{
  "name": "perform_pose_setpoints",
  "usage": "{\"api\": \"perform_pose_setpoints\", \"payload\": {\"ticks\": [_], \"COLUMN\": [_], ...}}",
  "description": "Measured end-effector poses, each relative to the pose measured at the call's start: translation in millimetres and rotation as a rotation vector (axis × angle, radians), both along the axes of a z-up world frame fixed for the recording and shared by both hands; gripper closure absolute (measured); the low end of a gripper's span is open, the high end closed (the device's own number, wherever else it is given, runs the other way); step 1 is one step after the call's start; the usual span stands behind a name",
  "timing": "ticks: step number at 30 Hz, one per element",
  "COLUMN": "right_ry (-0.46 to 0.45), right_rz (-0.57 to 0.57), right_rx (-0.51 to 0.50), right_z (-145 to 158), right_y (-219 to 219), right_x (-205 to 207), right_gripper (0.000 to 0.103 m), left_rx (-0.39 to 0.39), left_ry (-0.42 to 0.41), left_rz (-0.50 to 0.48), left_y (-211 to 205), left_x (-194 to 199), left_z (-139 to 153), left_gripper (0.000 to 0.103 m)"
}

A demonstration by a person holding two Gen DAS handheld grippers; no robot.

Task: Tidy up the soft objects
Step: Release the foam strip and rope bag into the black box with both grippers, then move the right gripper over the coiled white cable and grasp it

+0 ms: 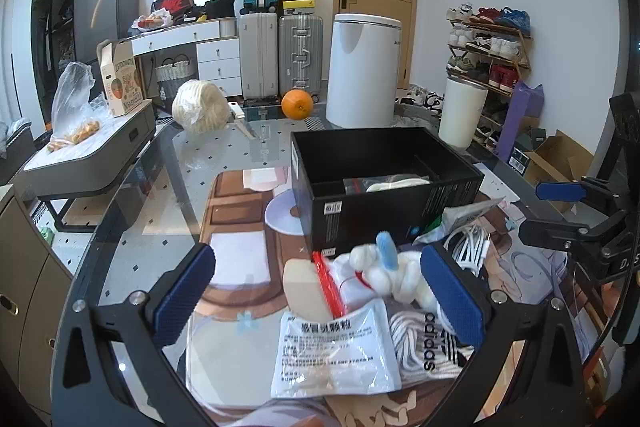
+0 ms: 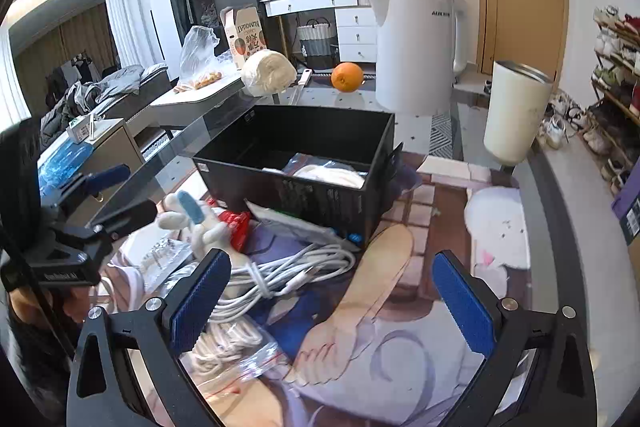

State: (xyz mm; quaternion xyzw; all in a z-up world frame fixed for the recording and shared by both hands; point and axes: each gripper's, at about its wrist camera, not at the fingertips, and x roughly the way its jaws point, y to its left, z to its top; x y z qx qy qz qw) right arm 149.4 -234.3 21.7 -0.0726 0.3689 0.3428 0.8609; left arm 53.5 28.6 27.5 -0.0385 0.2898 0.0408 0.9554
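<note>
Hovering over the pile on the glass table (image 1: 168, 163), the left gripper (image 1: 320, 291) has its blue pads spread wide with nothing pressed between them; the white plush toy (image 1: 384, 273) lies between the fingers, near the right pad, on top of a zip bag and beside a white sachet (image 1: 332, 351) and a bag of adidas laces (image 1: 424, 343). The right gripper (image 2: 340, 299) also stands fully spread and empty, over the coil of white cable (image 2: 288, 275). The black box (image 2: 304, 163) sits just behind the pile and already holds a bagged white item. To do this step well, the left gripper should probably centre on the toy's body, not the blue ear, close gently since it will squash, and lift straight up so the bag's red strip does not come along. The right gripper should keep clear of the cable loops.
</note>
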Motion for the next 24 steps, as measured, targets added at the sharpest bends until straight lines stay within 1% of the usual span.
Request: {"api": "perform_pose_setpoints", "payload": {"ticks": [6, 8, 11, 14, 19, 24], "right_ry": [0.028, 0.031, 0.010, 0.059, 0.060, 0.074], "right_rz": [-0.027, -0.033, -0.099, -0.093, -0.088, -0.076], "right_rx": [0.010, -0.005, -0.041, -0.019, -0.017, -0.018], "right_z": [-3.8, -6.2, -8.8, -13.9, -17.3, -20.7], "right_y": [-0.3, 0.2, -1.2, -3.8, -1.5, 2.0], "right_x": [-7.6, -9.5, -7.1, -1.8, -2.2, -3.9], "right_gripper": [0.001, 0.001, 0.001, 0.001, 0.001, 0.001], "left_rx": [0.019, 0.020, 0.021, 0.026, 0.048, 0.046], "left_ry": [0.010, 0.016, 0.027, 0.039, 0.059, 0.074], "left_rz": [-0.004, -0.006, -0.003, -0.005, 0.006, 0.005], "left_y": [-2.8, -3.5, -4.1, -5.9, -7.6, -5.6], "left_x": [-6.6, -8.0, -9.0, -9.9, -11.1, -13.3], "left_z": [-6.4, -8.4, -11.2, -15.0, -23.3, -28.6], "left_gripper": [0.000, 0.000, 0.000, 0.000, 0.000, 0.000]}}
